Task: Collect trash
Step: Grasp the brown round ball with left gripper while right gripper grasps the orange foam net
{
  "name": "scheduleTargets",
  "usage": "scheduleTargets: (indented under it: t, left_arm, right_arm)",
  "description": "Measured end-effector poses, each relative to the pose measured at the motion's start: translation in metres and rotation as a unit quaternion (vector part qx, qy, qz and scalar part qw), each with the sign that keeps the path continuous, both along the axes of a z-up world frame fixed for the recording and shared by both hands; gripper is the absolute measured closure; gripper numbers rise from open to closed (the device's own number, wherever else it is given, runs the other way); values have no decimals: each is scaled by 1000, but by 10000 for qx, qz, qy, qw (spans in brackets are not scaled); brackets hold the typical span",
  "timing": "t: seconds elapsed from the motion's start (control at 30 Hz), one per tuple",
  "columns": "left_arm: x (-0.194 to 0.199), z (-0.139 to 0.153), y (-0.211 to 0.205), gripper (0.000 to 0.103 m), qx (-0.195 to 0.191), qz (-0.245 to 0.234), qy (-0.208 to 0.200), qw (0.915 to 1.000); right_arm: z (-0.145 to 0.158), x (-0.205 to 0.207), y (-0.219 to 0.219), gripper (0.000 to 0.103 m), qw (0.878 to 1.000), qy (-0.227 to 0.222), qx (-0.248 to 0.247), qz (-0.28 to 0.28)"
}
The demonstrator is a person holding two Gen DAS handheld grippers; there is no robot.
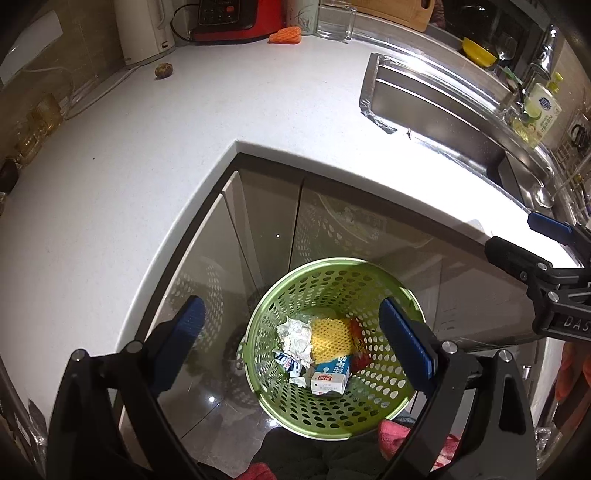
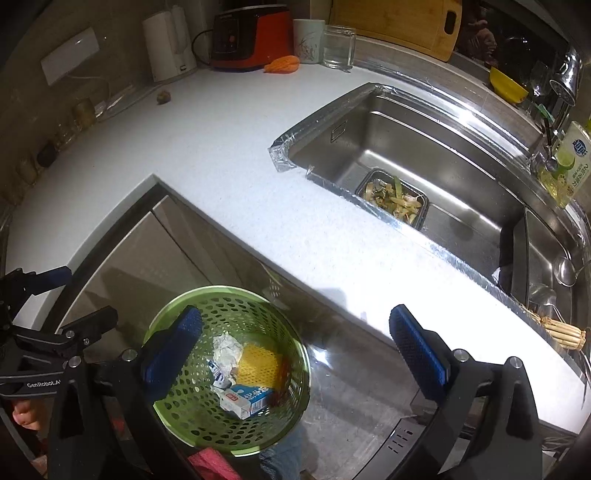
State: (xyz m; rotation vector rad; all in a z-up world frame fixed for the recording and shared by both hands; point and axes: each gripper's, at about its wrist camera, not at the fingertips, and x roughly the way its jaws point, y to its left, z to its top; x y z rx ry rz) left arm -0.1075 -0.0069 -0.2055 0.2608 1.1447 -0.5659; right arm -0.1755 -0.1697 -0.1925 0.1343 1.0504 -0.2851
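Observation:
A green perforated trash basket [image 1: 388,410] [image 2: 177,410] stands on the floor below the counter edge. It holds crumpled white paper [image 1: 295,334] [image 2: 227,349], a yellow foam net [image 1: 330,338] [image 2: 258,363], a small blue-and-white carton [image 1: 330,376] [image 2: 245,400] and a red wrapper [image 1: 358,343]. My left gripper [image 1: 295,339] is open and empty above the basket. My right gripper [image 2: 295,345] is open and empty, above the basket's right side. An orange foam net [image 1: 285,36] [image 2: 282,64] and a small brown lump [image 1: 163,70] [image 2: 163,96] lie far back on the counter.
The white countertop [image 1: 147,166] [image 2: 229,166] wraps an inner corner. A steel sink [image 2: 424,147] [image 1: 436,110] holds a strainer of food scraps [image 2: 395,197]. A kettle [image 2: 168,44], a red appliance [image 2: 251,37], a mug [image 2: 308,40], a glass [image 2: 339,46] and a cutting board [image 2: 399,22] stand at the back.

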Motion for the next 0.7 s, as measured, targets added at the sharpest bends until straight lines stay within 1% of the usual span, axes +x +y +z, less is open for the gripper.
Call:
scheduleTargets:
  t: [0.43, 0.57, 0.7]
  left_arm:
    - [66, 7, -5, 12, -12, 544, -100, 9985]
    - [100, 11, -3, 12, -41, 804, -223, 9965]
    - [151, 18, 1, 12, -68, 1145, -456, 9924]
  right_arm:
    - [14, 59, -17, 2, 9995, -156, 39, 257]
    - [15, 83, -21, 2, 9991, -182, 67, 385]
    - [13, 113, -28, 2, 9982, -238, 137, 526]
